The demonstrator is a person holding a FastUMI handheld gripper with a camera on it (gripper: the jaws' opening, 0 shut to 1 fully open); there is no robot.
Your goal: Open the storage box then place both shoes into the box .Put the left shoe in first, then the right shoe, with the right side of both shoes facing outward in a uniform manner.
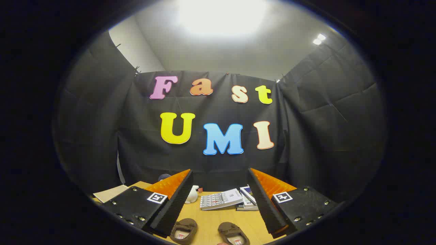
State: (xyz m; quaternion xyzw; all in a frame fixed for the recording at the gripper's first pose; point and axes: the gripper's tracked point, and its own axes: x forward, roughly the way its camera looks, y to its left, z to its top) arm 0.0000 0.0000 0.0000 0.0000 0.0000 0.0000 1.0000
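While the hand-held gripper (219, 200) hangs above the counter (211, 221) with its fingers spread wide and nothing between them, two brown shoes (184, 230) lie side by side just below the fingertips, openings up, seemingly laid out ready for picking. They look like soft slippers with pale insoles. Beyond the fingers sit some books (221, 199) and a small white toy (192, 194). I judge the storage box has yet to be opened.
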